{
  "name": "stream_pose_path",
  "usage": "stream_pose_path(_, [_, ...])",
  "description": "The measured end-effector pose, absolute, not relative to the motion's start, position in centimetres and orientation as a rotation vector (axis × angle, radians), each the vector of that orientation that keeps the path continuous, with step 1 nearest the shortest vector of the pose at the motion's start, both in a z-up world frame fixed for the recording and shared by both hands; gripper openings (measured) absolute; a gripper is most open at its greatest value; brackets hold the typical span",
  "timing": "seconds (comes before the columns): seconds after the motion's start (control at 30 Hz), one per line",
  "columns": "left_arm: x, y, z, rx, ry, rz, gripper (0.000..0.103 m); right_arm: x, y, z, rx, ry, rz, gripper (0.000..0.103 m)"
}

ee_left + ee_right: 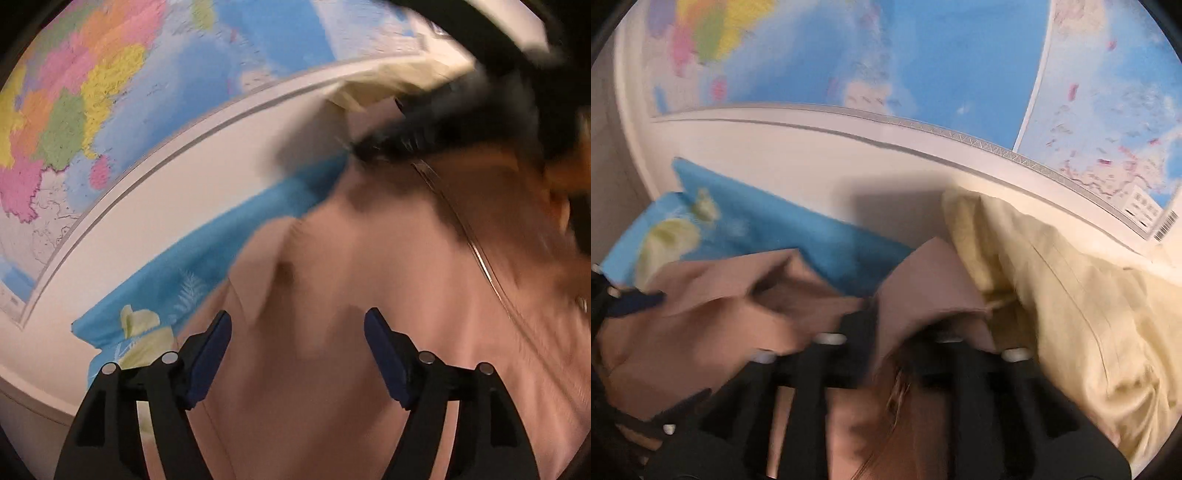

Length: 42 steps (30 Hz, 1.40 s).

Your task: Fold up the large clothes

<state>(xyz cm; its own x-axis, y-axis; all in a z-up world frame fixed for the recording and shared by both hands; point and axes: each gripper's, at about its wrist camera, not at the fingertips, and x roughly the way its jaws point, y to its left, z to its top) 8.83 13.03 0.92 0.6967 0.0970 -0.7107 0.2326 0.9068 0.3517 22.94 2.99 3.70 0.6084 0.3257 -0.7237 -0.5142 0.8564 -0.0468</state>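
A dusty-pink garment (369, 277) with a zip down its front is spread over the bed and fills the left wrist view. My left gripper (297, 332) hovers over it, open, with nothing between its blue pads. My right gripper (443, 125) is a dark blur at the garment's far edge. In the right wrist view a peak of the pink garment (923, 288) stands between and over the fingers of the right gripper (899, 321). The fabric hides the pads, so the grip is unclear. One of the left gripper's fingers (639, 299) shows at the left edge.
A blue leaf-print sheet (207, 251) covers the bed under the garment. A cream pillow (1071, 295) lies to the right against the white wall. A large coloured map (110, 92) hangs on the wall above.
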Motion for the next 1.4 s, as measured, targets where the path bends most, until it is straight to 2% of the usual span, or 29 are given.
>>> stream_pose_path(0.03, [7.4,12.8,1.1,0.455,0.792,-0.079,0.072,21.1,1.9,5.0,-0.237,0.743,0.514,0.077])
stream_pose_path(0.07, [6.2,12.9,1.2,0.459,0.780,-0.085,0.072,19.6,1.1,5.8,-0.239,0.717,0.522,0.079])
stream_pose_path(0.13, [2.2,13.3,2.1,0.439,0.743,-0.137,0.073,15.0,-1.3,7.6,-0.268,0.655,0.583,0.081])
stream_pose_path(0.27, [-5.3,12.9,2.4,0.449,0.723,-0.264,0.073,6.0,-6.3,7.2,-0.334,0.677,0.719,0.081])
stream_pose_path(0.33, [-8.6,12.5,2.0,0.436,0.726,-0.370,0.073,0.6,-8.6,5.4,-0.402,0.716,0.739,0.077])
stream_pose_path(0.53, [-15.2,8.3,-0.1,0.473,0.746,-0.538,0.073,-11.4,-12.7,0.0,-0.517,0.820,0.737,0.077])
stream_pose_path(0.7, [-18.1,5.6,-1.4,0.513,0.748,-0.638,0.073,-15.6,-11.6,-3.2,-0.691,0.766,0.618,0.079])
stream_pose_path(0.77, [-18.4,4.5,-2.0,0.541,0.758,-0.670,0.073,-15.2,-11.5,-4.5,-0.723,0.732,0.540,0.059])
stream_pose_path(0.83, [-18.2,3.8,-2.7,0.574,0.772,-0.678,0.074,-13.7,-11.7,-4.6,-0.651,0.741,0.522,0.023])
stream_pose_path(0.87, [-18.1,3.3,-3.1,0.592,0.784,-0.679,0.074,-12.8,-12.2,-4.0,-0.568,0.760,0.565,0.017])
stream_pose_path(0.93, [-18.4,2.5,-3.3,0.612,0.791,-0.690,0.074,-10.9,-13.6,-1.8,-0.345,0.757,0.634,0.012])
stream_pose_path(1.03, [-19.3,1.8,-2.8,0.634,0.767,-0.731,0.088,-8.4,-15.1,0.9,-0.153,0.755,0.614,0.009])
stream_pose_path(1.13, [-19.0,1.5,-2.4,0.657,0.758,-0.698,0.087,-6.0,-15.6,2.6,-0.025,0.779,0.614,0.009])
stream_pose_path(1.2, [-17.7,1.6,-2.5,0.665,0.779,-0.621,0.053,-5.4,-15.4,3.3,-0.028,0.772,0.594,0.011])
stream_pose_path(1.23, [-16.3,2.2,-2.4,0.638,0.818,-0.559,0.027,-5.3,-15.3,3.4,-0.035,0.770,0.586,0.017])
stream_pose_path(1.27, [-15.0,3.3,-1.9,0.554,0.866,-0.554,0.020,-5.5,-15.3,3.5,-0.041,0.772,0.577,0.022])
stream_pose_path(1.4, [-11.8,7.2,-0.1,0.372,0.889,-0.491,0.017,-8.7,-16.1,3.1,-0.108,0.741,0.540,0.050])
